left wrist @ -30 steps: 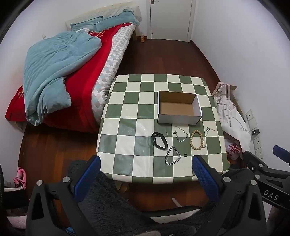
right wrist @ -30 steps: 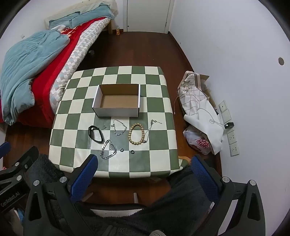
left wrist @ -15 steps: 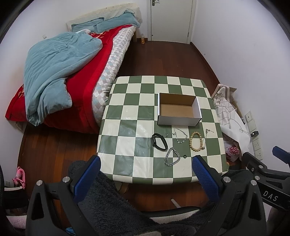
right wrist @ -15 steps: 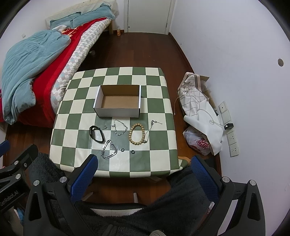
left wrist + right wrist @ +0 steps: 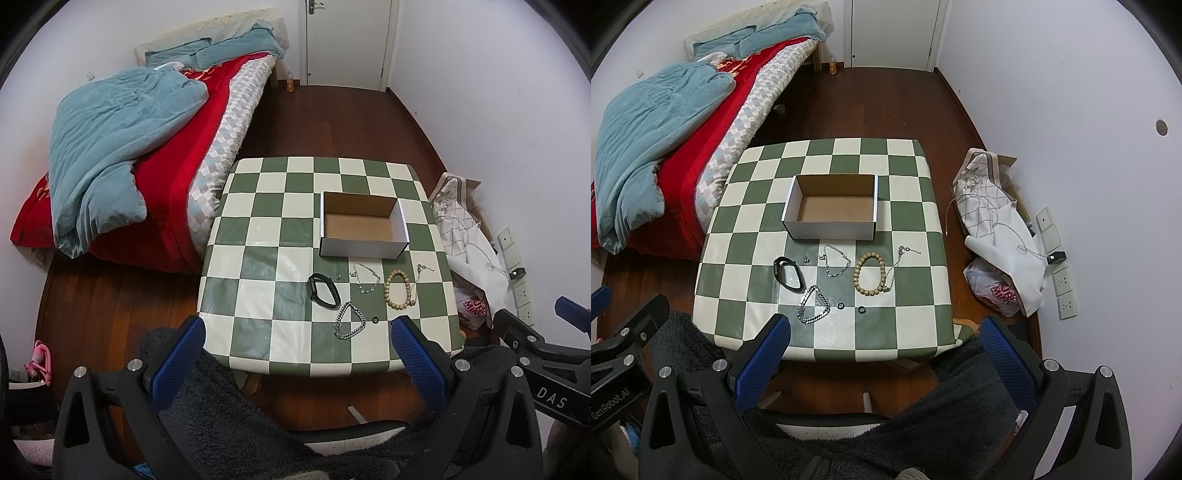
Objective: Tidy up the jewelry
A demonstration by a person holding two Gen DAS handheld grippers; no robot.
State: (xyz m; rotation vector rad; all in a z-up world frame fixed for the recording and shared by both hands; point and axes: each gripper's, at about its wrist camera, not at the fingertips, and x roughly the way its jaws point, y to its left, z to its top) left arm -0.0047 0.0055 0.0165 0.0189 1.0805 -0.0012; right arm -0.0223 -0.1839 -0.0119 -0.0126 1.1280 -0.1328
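Note:
An empty cardboard box [image 5: 364, 228] [image 5: 833, 212] stands on the green-and-white checked table [image 5: 258, 236] [image 5: 750, 206]. In front of it lie a black band [image 5: 324, 290] [image 5: 788, 273], a thin silver chain [image 5: 365, 277] [image 5: 835, 260], a wooden bead bracelet [image 5: 398, 289] [image 5: 870, 273], a thin necklace [image 5: 899, 264], a thick silver chain [image 5: 349, 320] [image 5: 813, 304] and two small dark rings [image 5: 840, 306]. My left gripper [image 5: 295, 354] and right gripper [image 5: 882, 350] are both open and empty, held off the table's near edge above my lap.
A bed with a red cover and a teal duvet [image 5: 110, 147] stands left of the table. Bags and cloth [image 5: 993, 236] lie on the floor at the right wall, by wall sockets [image 5: 1063, 280]. A door [image 5: 347, 40] is at the far end.
Both grippers have drawn back and up a little, so the table looks slightly smaller. The jewelry and box have not moved.

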